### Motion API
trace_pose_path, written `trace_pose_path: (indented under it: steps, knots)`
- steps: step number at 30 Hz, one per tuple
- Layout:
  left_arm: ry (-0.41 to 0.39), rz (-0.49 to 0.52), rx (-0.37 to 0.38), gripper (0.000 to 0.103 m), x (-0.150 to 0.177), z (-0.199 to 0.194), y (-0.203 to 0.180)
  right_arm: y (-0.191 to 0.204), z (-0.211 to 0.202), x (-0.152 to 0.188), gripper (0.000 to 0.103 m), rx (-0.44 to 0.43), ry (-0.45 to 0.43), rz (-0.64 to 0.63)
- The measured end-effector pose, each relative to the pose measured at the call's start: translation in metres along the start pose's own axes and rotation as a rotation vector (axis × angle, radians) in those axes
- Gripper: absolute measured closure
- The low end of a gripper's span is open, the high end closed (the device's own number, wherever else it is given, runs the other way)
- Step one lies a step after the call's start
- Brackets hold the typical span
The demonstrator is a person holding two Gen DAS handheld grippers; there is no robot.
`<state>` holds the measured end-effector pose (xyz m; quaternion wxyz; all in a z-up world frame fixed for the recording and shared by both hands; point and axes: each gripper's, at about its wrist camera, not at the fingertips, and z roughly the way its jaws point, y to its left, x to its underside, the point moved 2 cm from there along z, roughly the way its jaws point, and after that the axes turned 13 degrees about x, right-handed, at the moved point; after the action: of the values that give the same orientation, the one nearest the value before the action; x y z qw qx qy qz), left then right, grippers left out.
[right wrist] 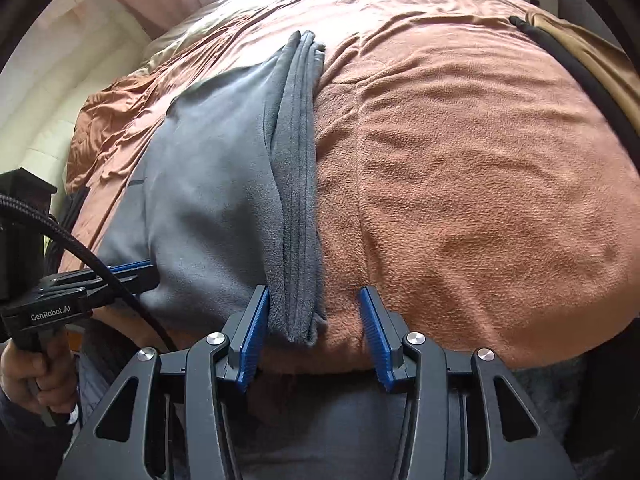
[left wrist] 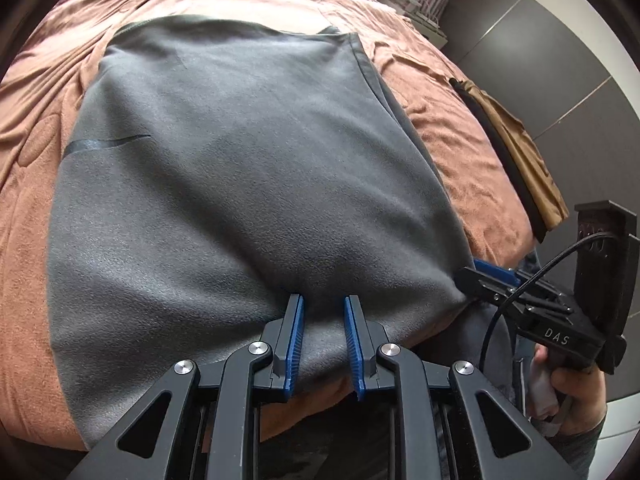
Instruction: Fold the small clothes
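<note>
We see a grey fleece garment (left wrist: 224, 184) spread flat over most of the left wrist view, lying on a bed covered with a rust-coloured blanket (left wrist: 472, 152). Our left gripper (left wrist: 322, 300) sits at the near hem in the lower middle of that frame, its blue pads (left wrist: 295, 336) parted with the cloth running between and beneath them; they are spread and do not pinch the fabric. At the right edge of the same frame our right gripper (left wrist: 476, 276) meets the garment's near right corner, held by a hand (left wrist: 576, 396) in the lower right. In the right wrist view the garment (right wrist: 208, 200) fills the left half, and its folded edge (right wrist: 298, 184) runs as a stack of layers from the upper middle down to the lower middle. There the right gripper (right wrist: 314, 304) stands spread wide, its left pad touching that layered edge and its right pad over bare blanket (right wrist: 460, 200). The left gripper (right wrist: 136, 270) shows at the left edge, touching the cloth. A tan cloth with a black border (right wrist: 580, 52) lies in the upper right corner.
</note>
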<state>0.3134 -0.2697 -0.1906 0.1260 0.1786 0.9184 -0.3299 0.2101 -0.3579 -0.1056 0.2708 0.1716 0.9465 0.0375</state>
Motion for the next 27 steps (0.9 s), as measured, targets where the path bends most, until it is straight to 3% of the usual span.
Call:
trace_pose_path:
  steps: [9, 16, 17, 18, 20, 21, 22, 25, 27]
  knots:
    - [0.017, -0.019, 0.063, 0.082, 0.015, -0.006, 0.006, 0.004, -0.002, 0.003, 0.061, 0.011, -0.012, -0.001]
    - [-0.057, -0.052, 0.13, 0.082, 0.012, -0.038, 0.016, 0.018, -0.02, -0.009, 0.058, -0.018, -0.034, -0.015]
    - [-0.071, -0.058, 0.13, 0.082, 0.011, -0.044, 0.02, 0.023, -0.022, -0.011, 0.054, -0.011, -0.042, -0.031]
    - [-0.087, -0.062, 0.126, 0.082, 0.01, -0.049, 0.022, 0.027, -0.024, -0.014, 0.041, -0.007, -0.05, -0.042]
    - [-0.112, -0.073, 0.113, 0.082, 0.009, -0.062, 0.03, 0.04, -0.027, -0.017, 0.025, 0.003, -0.073, -0.062]
    - [-0.121, -0.079, 0.11, 0.081, 0.008, -0.068, 0.035, 0.045, -0.027, -0.018, 0.024, 0.003, -0.077, -0.071]
    - [-0.131, -0.086, 0.107, 0.077, 0.008, -0.074, 0.04, 0.052, -0.024, -0.019, 0.024, 0.001, -0.07, -0.081]
    - [-0.176, -0.116, 0.081, 0.049, 0.008, -0.093, 0.059, 0.07, -0.015, -0.022, 0.024, 0.019, -0.049, -0.11]
    - [-0.215, -0.132, 0.066, 0.043, 0.01, -0.105, 0.069, 0.079, -0.008, -0.024, 0.024, 0.051, -0.049, -0.131]
